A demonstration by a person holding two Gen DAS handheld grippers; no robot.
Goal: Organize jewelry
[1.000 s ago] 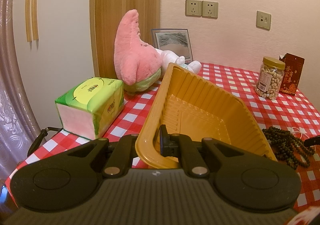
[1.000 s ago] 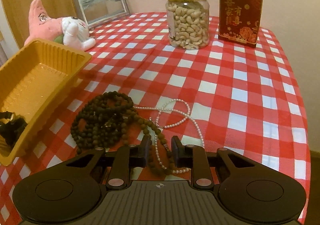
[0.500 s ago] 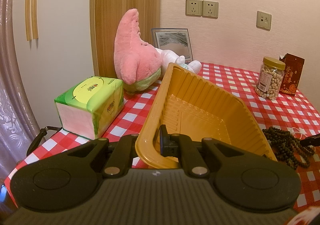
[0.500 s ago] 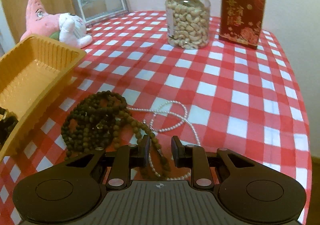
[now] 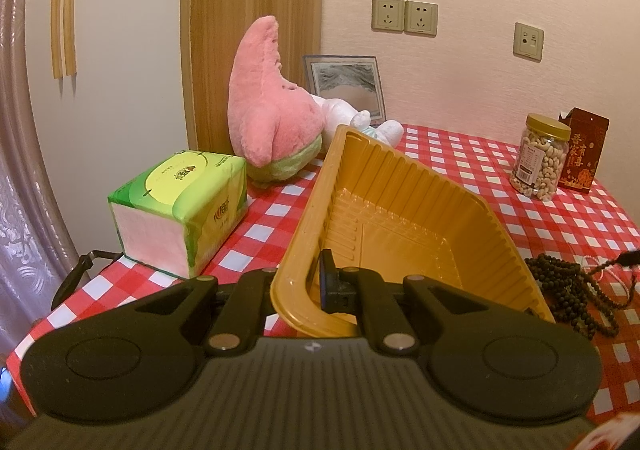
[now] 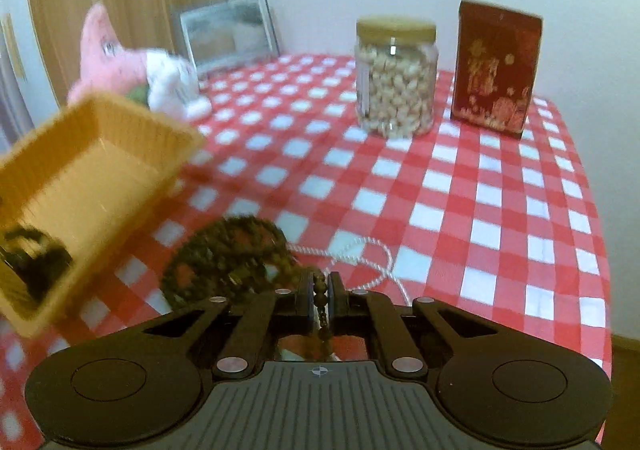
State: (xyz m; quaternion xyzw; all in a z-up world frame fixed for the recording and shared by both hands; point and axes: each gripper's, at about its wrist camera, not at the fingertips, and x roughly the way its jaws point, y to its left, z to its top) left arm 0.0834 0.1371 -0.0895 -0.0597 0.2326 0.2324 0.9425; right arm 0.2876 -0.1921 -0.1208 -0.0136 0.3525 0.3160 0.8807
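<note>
My left gripper [image 5: 311,284] is shut on the near wall of a ribbed yellow plastic tray [image 5: 400,186], which it holds tilted above the checked tablecloth. The tray looks empty inside. To its right lies a heap of dark brown bead necklace [image 5: 560,278]. In the right wrist view my right gripper [image 6: 320,286] has its jaws closing, with a strand of the dark beads [image 6: 228,258] pinched between the pads. A thin white pearl necklace [image 6: 372,254] lies tangled beside the heap. The tray [image 6: 132,118] is at the left, blurred.
A green tissue pack [image 5: 180,210] and a pink plush toy [image 5: 272,118] stand left of the tray, with a picture frame [image 5: 344,86] behind. A jar of nuts [image 6: 394,78] and a red box [image 6: 494,70] stand at the far right. The table edge [image 6: 600,250] runs along the right.
My right gripper's jaws have come together on a strand of the dark beads and it has risen a little. The left gripper and tray have not moved.
</note>
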